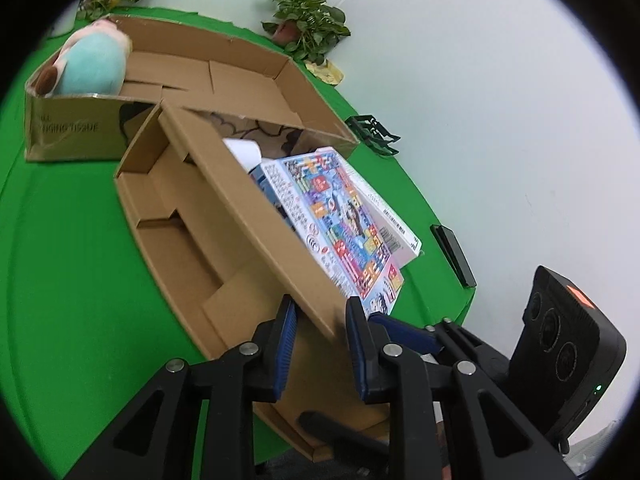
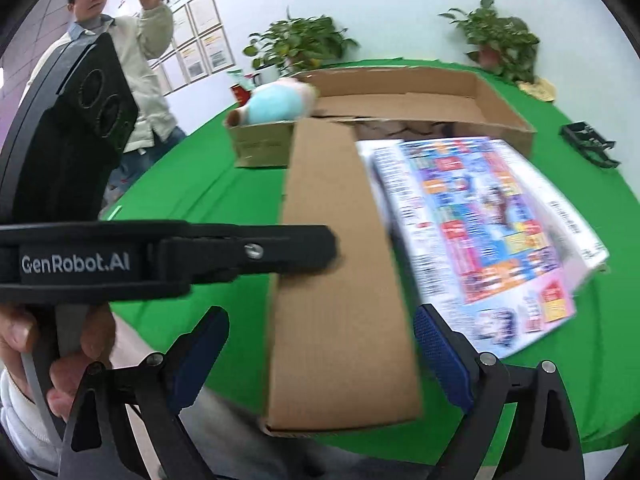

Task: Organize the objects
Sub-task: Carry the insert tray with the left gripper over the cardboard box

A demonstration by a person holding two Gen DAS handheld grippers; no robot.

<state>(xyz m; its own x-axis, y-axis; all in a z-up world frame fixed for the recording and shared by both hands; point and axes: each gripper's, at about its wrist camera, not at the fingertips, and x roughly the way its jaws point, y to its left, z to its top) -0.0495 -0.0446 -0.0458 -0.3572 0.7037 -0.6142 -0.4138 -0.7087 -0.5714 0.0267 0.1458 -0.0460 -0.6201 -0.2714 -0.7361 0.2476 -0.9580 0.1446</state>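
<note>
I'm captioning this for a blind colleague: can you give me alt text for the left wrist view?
The left tongs straddle the raised wall of a shallow cardboard box on a green table. A colourful printed box leans against the wall's far side. Behind, a larger cardboard tray holds a blue plush toy.

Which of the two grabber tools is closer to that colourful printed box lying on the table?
The right. The right gripper straddles the cardboard box's near end, with the colourful box just beside its right finger. The left gripper is across the cardboard wall.
</note>
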